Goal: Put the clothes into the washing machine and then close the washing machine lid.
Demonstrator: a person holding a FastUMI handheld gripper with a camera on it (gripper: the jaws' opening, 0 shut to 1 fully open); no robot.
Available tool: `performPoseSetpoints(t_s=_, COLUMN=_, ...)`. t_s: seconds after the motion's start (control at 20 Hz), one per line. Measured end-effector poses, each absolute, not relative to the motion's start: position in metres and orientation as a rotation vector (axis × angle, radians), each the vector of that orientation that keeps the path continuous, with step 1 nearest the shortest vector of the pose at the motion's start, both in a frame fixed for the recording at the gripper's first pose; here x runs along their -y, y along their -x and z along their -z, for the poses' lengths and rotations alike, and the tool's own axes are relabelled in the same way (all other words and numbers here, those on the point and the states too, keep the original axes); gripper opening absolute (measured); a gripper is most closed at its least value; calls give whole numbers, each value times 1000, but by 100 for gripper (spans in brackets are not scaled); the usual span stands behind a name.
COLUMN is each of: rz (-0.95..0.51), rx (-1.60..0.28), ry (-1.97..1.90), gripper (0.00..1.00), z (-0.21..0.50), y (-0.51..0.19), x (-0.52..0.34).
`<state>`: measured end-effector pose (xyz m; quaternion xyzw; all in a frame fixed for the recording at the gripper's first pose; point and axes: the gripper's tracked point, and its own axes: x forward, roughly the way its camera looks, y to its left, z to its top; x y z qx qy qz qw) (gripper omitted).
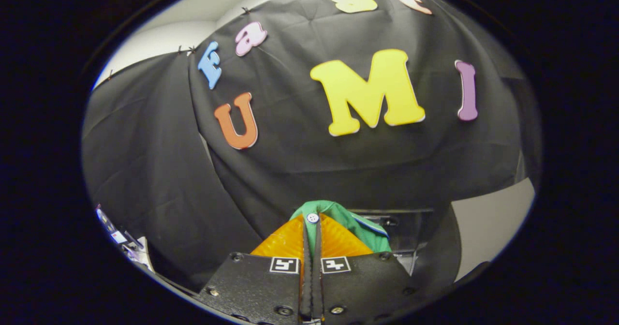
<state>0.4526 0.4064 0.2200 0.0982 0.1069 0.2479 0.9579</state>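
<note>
My gripper (312, 221) is raised and faces the black cloth wall, with its two fingers pressed together. A green garment (360, 224) with a white button and a pale striped edge is pinched between the fingertips. The cloth bunches up over the tips and drapes off to the right of them. Just beyond the garment, to the right, a dark machine part (408, 226) with a recessed panel shows; I cannot tell whether it is the lid or the body of the washing machine.
Black cloth (300, 170) hangs close ahead and to the left. A pale wall (488, 218) shows beyond the cloth on the right. A few small items (121, 240) lie low on the left, too small to identify.
</note>
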Motion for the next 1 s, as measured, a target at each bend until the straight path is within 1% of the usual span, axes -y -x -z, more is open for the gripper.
performPoseSetpoints(t_s=0.3, rz=-422, rx=-420, ry=-251, gripper=4, z=-119, y=-514, x=-416)
performPoseSetpoints(t_s=0.45, rz=-364, rx=-513, ry=-231, gripper=4, z=-67, y=-533, x=-412)
performPoseSetpoints(t_s=0.8, rz=-278, rx=-704, ry=-208, gripper=4, z=28, y=-545, x=-411)
performPoseSetpoints(t_s=1.0, rz=-241, rx=-827, ry=-204, gripper=4, z=64, y=-537, x=-413)
